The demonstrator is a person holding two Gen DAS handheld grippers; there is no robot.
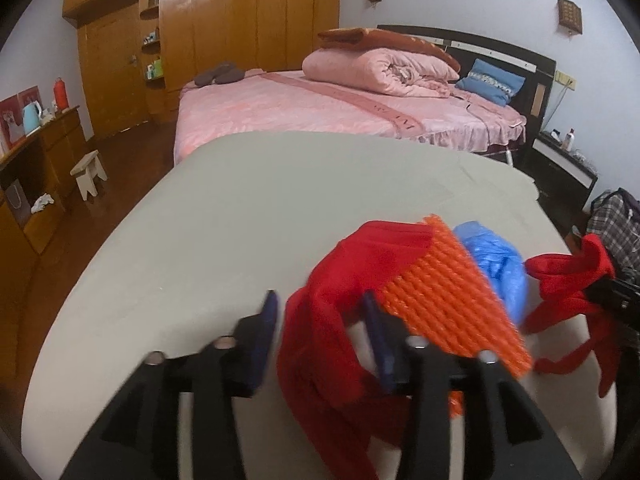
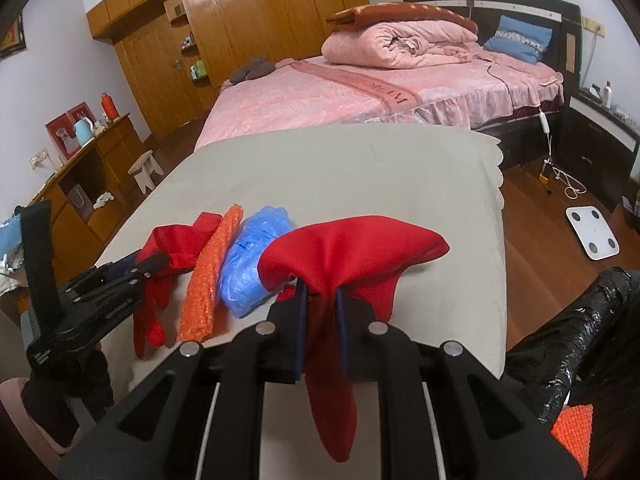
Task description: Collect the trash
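A red cloth bag (image 2: 352,248) lies on the grey-covered table (image 2: 340,168). My right gripper (image 2: 321,292) is shut on one bunched edge of it. The bag's other red edge (image 1: 360,260) hangs loosely between the jaws of my left gripper (image 1: 320,304), which stands open; the pads do not press it. An orange foam net sheet (image 1: 444,292) and a crumpled blue plastic bag (image 1: 496,264) lie between the two red parts. In the right wrist view the left gripper (image 2: 132,266) is at the left, beside the orange sheet (image 2: 208,276) and the blue plastic (image 2: 248,256).
A black plastic bag (image 2: 580,340) hangs at the table's right side, an orange piece (image 2: 572,428) below it. Beyond the table stands a pink bed (image 1: 320,112) with folded quilts. There is a wooden cabinet (image 1: 48,152) on the left and a white scale (image 2: 592,236) on the floor.
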